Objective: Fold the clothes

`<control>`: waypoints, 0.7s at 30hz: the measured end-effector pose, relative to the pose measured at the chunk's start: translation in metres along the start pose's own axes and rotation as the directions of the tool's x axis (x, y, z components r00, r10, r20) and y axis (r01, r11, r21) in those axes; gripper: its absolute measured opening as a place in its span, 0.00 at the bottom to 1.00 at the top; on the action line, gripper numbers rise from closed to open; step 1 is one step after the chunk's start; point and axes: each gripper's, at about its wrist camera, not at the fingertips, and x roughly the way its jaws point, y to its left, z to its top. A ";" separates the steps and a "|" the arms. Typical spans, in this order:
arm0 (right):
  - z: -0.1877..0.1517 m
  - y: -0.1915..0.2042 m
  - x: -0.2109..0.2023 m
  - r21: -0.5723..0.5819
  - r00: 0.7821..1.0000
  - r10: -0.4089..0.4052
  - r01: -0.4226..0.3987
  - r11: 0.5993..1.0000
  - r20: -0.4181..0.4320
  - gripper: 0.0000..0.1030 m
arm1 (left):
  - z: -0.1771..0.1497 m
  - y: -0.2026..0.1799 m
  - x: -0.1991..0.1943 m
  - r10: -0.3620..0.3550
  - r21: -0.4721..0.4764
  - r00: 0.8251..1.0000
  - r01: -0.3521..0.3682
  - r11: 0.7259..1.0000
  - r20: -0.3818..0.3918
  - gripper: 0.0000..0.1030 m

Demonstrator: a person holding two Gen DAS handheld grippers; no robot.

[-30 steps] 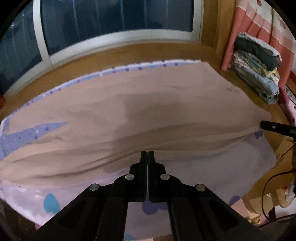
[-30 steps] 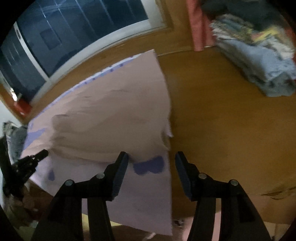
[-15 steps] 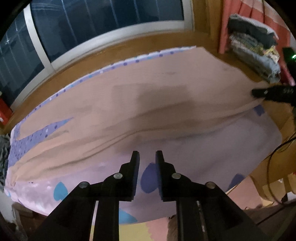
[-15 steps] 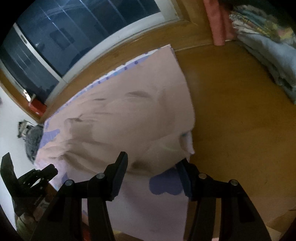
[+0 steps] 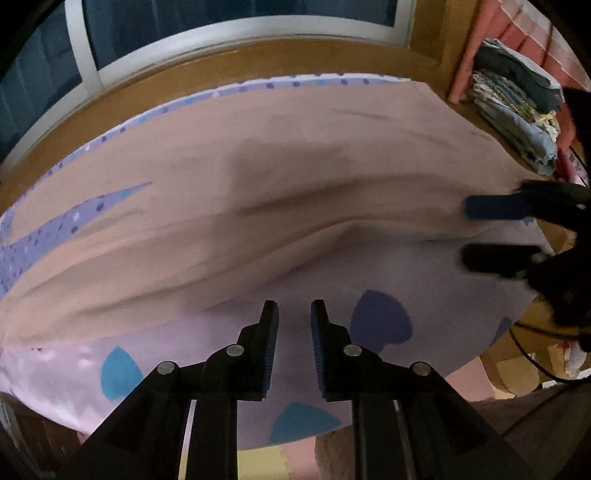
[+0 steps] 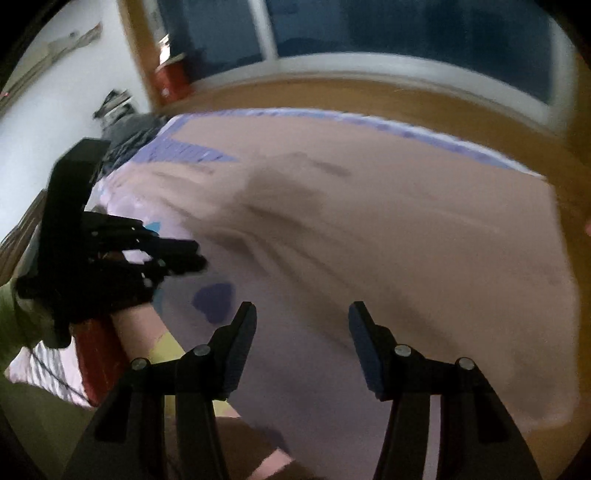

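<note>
Cloth, a large tan-pink piece, lies spread over a lilac sheet printed with blue hearts, just ahead of both tools. Its near edge runs in a loose ridge of wrinkles right in front of the left hand-held gripper, whose jaws stand a narrow gap apart with nothing between them. To that one's right, the right hand-held gripper hovers over the same edge; its jaws have just been closing a little but remain fairly wide apart and empty.

The step in hand looks like the start of a fold: both tools are free and lining up on the near edge. Next, each probably needs to drop onto that edge, pinch a single layer without catching the sheet, then carry it away toward the far side by the window. A stack of folded clothes sits far right of the left tool.
</note>
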 end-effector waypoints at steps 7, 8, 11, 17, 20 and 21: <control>0.014 0.015 0.045 -0.035 0.998 0.019 -0.021 0.999 -0.059 0.33 | 0.002 0.002 -0.003 0.082 0.003 0.995 -0.082 0.997 0.059 0.18; 0.015 0.015 0.046 -0.035 0.998 0.008 -0.010 0.999 -0.055 0.29 | 0.002 0.002 -0.004 0.056 0.007 0.996 -0.057 0.998 0.064 0.18; 0.017 0.013 0.048 -0.029 0.999 -0.022 0.021 0.999 -0.046 0.09 | 0.005 0.000 -0.002 0.016 0.067 0.998 -0.021 0.998 0.069 0.18; 0.023 0.011 0.038 0.037 1.000 -0.001 0.002 0.999 -0.022 0.05 | 0.006 -0.014 -0.003 -0.043 0.237 0.994 0.017 0.971 0.104 0.18; 0.028 0.010 0.033 0.071 1.000 0.017 -0.017 0.997 -0.010 0.05 | 0.003 -0.027 -0.002 -0.029 0.312 0.991 -0.014 0.950 0.132 0.18; 0.030 0.011 0.032 0.075 1.000 0.021 -0.021 0.997 -0.007 0.05 | 0.004 -0.026 0.000 -0.023 0.313 0.990 -0.021 0.949 0.136 0.18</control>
